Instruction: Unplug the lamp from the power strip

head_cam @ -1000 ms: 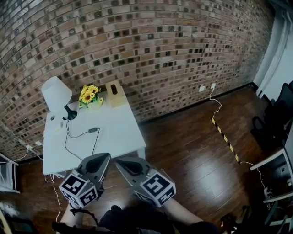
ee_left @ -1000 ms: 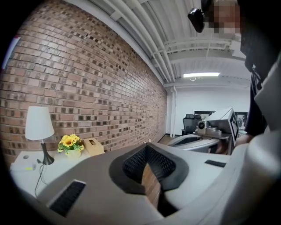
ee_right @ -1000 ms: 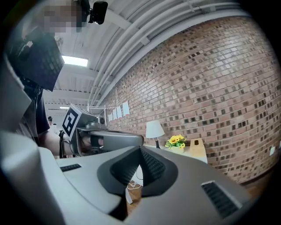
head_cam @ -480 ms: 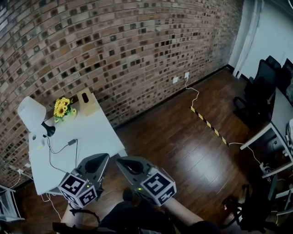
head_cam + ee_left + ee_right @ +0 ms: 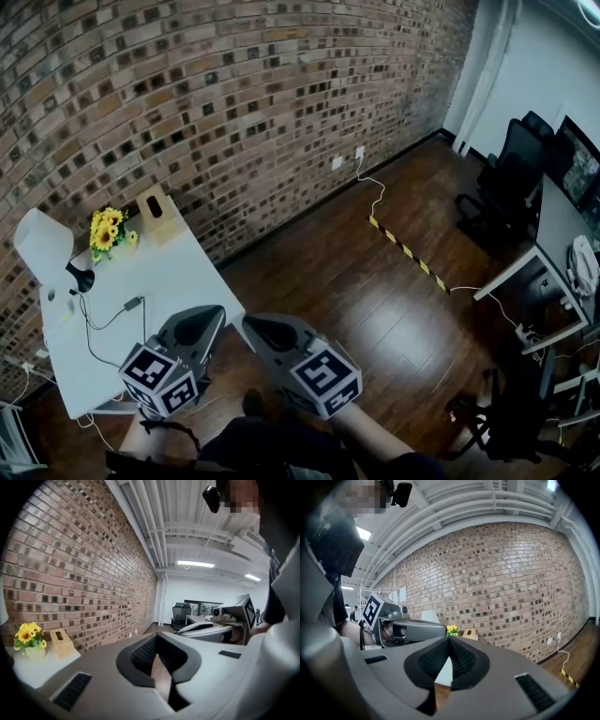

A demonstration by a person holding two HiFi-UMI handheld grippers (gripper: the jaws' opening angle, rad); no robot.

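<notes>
The left gripper (image 5: 201,317) and right gripper (image 5: 260,325) were closed, holding nothing, beside the table (image 5: 183,272); the view had turned away from it, so unplugging the lamp (image 5: 42,246) seemed not begun.

Brick wall (image 5: 234,94), dark wood floor (image 5: 375,309), white table (image 5: 178,272).

The left gripper (image 5: 201,319) hides part of the table's (image 5: 178,272) near edge; the lamp's (image 5: 42,244) cord (image 5: 86,323) is too thin to trace.
</notes>
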